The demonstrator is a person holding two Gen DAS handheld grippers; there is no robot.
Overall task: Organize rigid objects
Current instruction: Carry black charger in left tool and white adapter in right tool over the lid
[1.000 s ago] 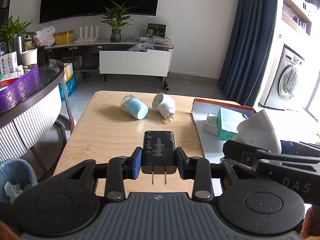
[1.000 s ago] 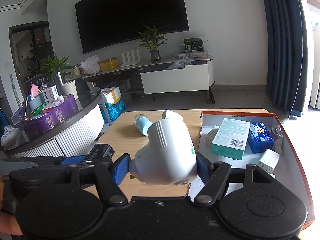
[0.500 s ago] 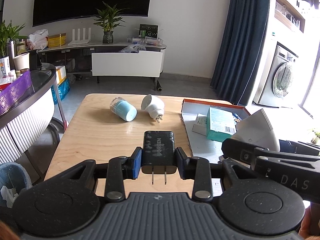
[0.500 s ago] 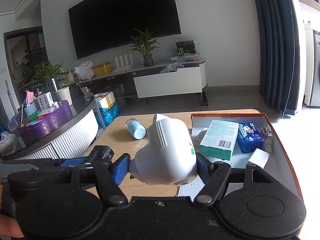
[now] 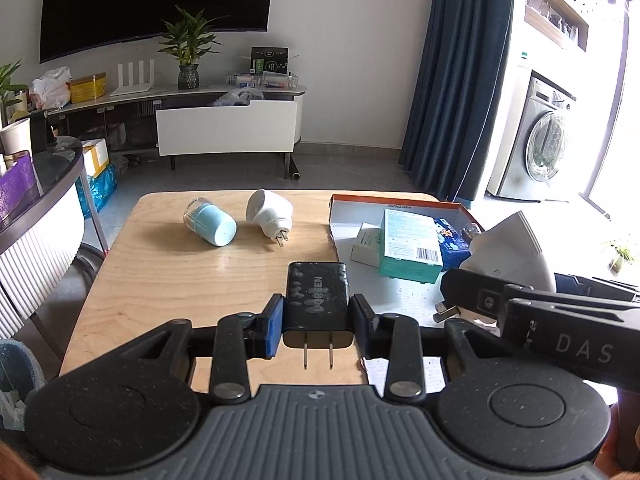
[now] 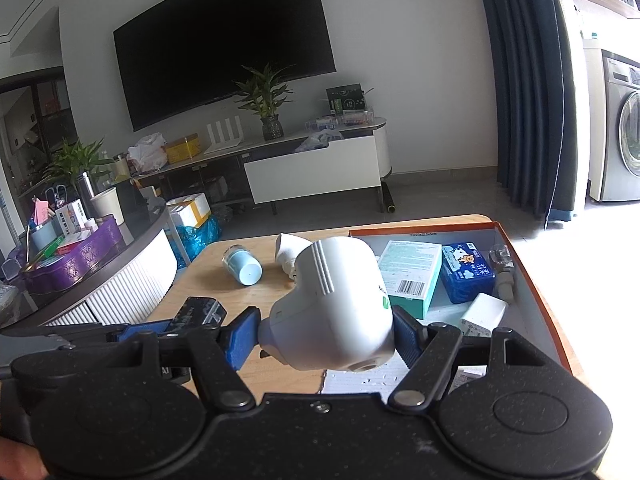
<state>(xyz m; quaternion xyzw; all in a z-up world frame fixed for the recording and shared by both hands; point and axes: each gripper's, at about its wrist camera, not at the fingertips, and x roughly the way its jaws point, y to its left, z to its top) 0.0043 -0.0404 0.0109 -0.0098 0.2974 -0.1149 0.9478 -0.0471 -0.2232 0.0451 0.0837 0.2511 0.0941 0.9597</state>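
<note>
gripping a black charger (image 5: 317,295), prongs toward camera, left tool (image 5: 316,326); right tool (image 6: 325,340) clamps a white plug (image 6: 334,308).

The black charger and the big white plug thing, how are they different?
The black charger is flat and boxy; the big white adapter is rounded and bulkier. The black charger sits in the left gripper with two prongs pointing back at the camera; the white adapter sits in the right gripper, over the orange-rimmed box. Both are clamped between shut jaws, above the wooden table.
</note>
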